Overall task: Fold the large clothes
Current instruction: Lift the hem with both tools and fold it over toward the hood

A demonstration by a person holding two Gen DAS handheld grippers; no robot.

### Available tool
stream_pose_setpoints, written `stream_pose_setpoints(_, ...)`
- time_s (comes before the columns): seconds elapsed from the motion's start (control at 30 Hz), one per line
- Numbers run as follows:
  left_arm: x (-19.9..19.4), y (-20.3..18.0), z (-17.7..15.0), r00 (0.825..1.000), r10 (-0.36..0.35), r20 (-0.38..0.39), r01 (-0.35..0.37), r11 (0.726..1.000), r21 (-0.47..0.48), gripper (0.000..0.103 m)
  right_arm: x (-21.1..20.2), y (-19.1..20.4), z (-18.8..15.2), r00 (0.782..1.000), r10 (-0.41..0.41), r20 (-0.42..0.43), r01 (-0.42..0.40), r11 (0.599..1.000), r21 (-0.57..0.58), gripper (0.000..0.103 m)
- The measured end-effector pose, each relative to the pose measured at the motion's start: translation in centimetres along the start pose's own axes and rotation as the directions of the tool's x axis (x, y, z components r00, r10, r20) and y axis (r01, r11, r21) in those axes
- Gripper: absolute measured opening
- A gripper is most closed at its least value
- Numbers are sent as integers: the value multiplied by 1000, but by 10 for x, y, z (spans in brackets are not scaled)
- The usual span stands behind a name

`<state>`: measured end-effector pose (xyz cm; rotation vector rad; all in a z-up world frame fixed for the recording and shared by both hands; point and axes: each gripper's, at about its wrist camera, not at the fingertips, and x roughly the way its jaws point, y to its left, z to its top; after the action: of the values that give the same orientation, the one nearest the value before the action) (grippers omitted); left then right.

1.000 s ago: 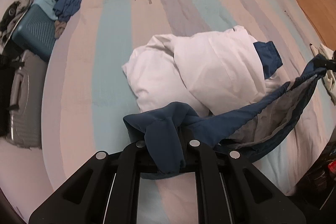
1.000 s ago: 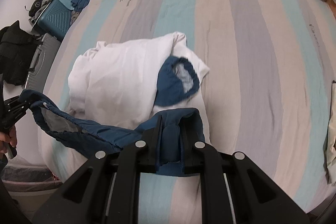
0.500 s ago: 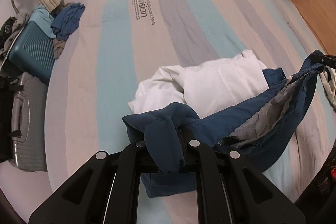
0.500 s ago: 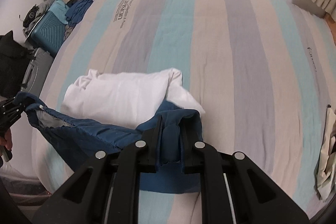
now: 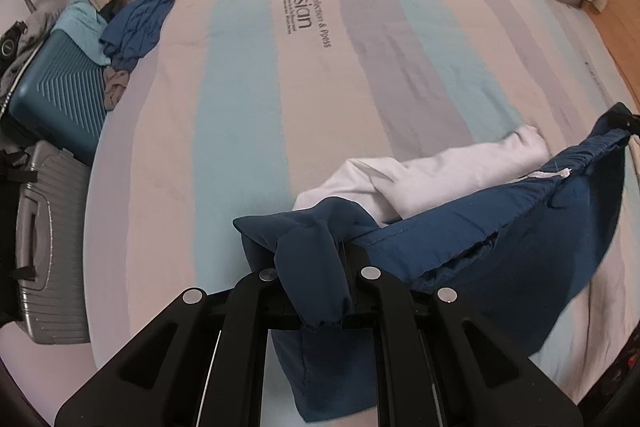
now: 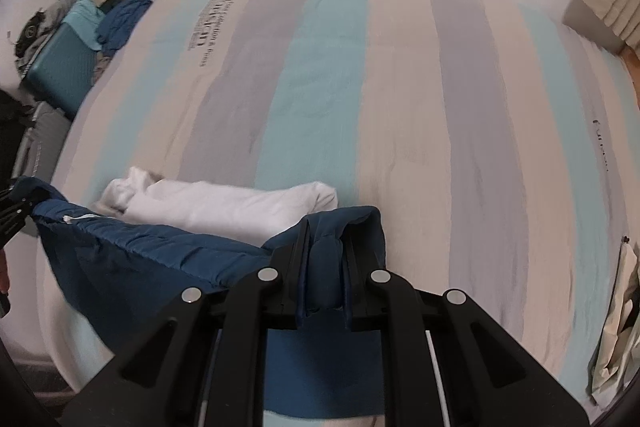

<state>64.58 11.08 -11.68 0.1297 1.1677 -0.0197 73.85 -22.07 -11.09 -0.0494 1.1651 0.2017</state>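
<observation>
Left wrist view, items by size. Striped bed cover [image 5: 256,115]: broad pale, aqua and grey bands, printed lettering toward the far end; serves as the folding surface. Navy garment [image 5: 492,227]: large, lifted clear of the cover, stretched in a sagging span between both tools, its lower part hanging down toward the near edge. White garment [image 5: 432,175]: crumpled heap lying on the cover just behind the navy span. Left gripper [image 5: 316,291]: clenched on a bunched navy corner. Right wrist view. Right gripper [image 6: 324,283]: clenched likewise on the opposite corner of the navy garment [image 6: 160,251]. Handling note, as judgement: keep both corners level and the top edge taut, carry it past the white garment [image 6: 224,205] onto bare cover [image 6: 400,99], lay the hanging end down first, and release only once flat.
</observation>
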Motion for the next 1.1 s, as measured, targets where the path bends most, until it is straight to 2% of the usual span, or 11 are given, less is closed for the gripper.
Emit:
stream_pose_setpoints(0.27, 68, 7, 18, 999, 17, -42, -18, 999, -35, 8, 62, -5, 10, 996, -81, -24, 81, 996, 23, 11)
stream_pose_setpoints(0.73, 137, 10, 17, 995, 95, -40, -98, 991, -86, 9, 141, 0, 10, 988, -146, -57, 147, 989, 20, 11)
stream_pose_setpoints(1.1, 185, 11, 9, 994, 70, -80, -76, 994, -74, 11, 186, -4, 2, 983, -158, -91, 160, 987, 23, 11)
